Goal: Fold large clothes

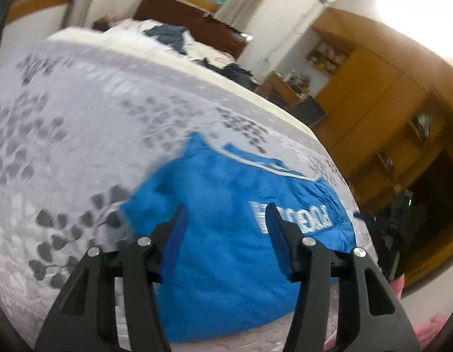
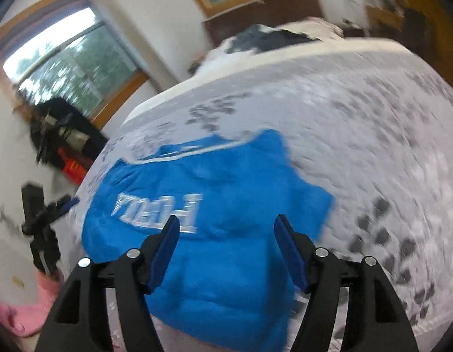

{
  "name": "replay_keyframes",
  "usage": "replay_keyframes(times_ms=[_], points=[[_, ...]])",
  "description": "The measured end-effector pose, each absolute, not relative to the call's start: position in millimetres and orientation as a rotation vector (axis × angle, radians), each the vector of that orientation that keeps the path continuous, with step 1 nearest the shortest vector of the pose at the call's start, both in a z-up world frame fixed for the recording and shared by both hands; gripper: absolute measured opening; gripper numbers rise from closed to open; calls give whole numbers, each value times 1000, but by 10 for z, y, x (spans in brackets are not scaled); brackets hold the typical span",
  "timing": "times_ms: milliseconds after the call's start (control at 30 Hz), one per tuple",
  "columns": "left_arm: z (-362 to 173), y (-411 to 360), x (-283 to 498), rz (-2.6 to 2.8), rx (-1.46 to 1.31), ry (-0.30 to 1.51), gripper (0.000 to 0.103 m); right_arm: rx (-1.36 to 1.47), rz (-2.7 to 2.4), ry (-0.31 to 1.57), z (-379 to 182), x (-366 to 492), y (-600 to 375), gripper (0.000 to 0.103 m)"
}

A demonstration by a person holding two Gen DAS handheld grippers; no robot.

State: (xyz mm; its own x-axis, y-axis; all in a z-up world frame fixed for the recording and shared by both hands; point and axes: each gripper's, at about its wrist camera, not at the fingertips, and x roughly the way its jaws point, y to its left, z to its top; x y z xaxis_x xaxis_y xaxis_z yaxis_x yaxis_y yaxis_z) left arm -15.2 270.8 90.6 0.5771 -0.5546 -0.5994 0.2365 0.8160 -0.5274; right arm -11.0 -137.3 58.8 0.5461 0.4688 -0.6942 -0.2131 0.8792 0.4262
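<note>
Overhead now: bright blue fabric garment with white lettering (image 1: pixel 226 234) lies bunched on a white quilted bedspread printed with grey leaf shapes (image 1: pixel 88 123). Left gripper (image 1: pixel 226 220), black frame with blue pads, jaws spread wide, nothing between them, above the garment's near half. Right gripper (image 2: pixel 226 228) likewise spread and empty, above the same cloth. White collar trim at 12 o'clock on the garment in both views; lettering reads upside down. Dark clothing heap (image 1: pixel 170 36) at 12 o'clock by a brown headboard (image 1: pixel 194 20). Yellow-brown wooden cabinets (image 1: pixel 373 94) at 2 o'clock, left view. Pink cloth (image 2: pixel 23 308) at 8 o'clock, right view. Both views blurred.
</note>
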Motion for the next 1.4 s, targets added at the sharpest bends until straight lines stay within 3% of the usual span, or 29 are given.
replay_keyframes(times_ms=[167, 533, 1000, 1100, 1233, 1400], points=[[963, 2147, -103, -457, -242, 853, 67, 210, 478, 952, 622, 79, -889, 68], [392, 1977, 189, -343, -157, 964, 67, 175, 371, 1068, 150, 407, -901, 66], [338, 1910, 227, -313, -128, 949, 67, 212, 381, 1054, 68, 445, -980, 66], [386, 1890, 170, -307, -127, 943, 67, 244, 394, 1019, 243, 300, -1071, 69], [461, 1850, 80, -316, -134, 933, 68, 281, 367, 965, 474, 79, -1309, 81], [548, 1773, -67, -310, -121, 915, 73, 322, 287, 969, 514, -121, -1652, 84]])
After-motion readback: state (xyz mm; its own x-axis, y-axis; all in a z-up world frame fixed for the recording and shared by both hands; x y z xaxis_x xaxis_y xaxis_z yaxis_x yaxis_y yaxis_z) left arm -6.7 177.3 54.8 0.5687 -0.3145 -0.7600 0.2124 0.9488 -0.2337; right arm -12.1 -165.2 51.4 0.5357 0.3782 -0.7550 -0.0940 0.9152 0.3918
